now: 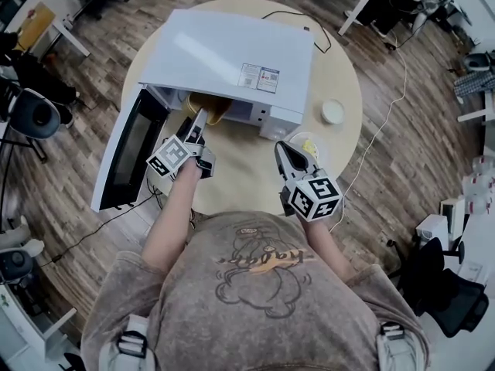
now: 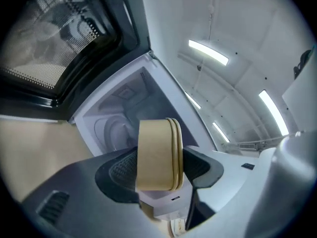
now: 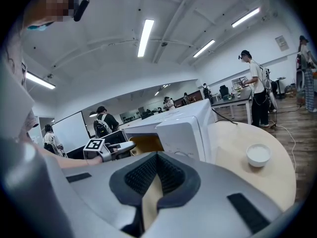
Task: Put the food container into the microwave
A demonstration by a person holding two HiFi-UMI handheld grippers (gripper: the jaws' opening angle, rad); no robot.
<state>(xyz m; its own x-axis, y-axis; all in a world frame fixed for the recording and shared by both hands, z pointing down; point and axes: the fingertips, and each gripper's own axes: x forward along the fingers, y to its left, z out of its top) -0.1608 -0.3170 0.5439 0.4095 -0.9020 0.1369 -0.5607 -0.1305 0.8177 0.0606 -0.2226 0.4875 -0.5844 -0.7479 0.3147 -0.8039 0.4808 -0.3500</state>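
Round pale wooden table [image 1: 340,76], on which a white microwave [image 1: 232,56] was stood, its door [image 1: 128,149] swung fully open to the left. Left gripper [image 1: 197,122]: jaws were set partly apart and clamped on a tan, lidded food container [image 2: 156,155], one pad pressed on each side. The container [image 1: 209,108] was held at the mouth of the cavity, just under the front edge of the microwave's top, with the glass turntable [image 2: 116,130] seen beyond it; contact with the turntable could not be told. Right gripper [image 1: 288,154]: jaws were brought together, nothing held, positioned near the microwave's right front corner. A small white bowl [image 1: 332,111] was placed on the table, right of the microwave.
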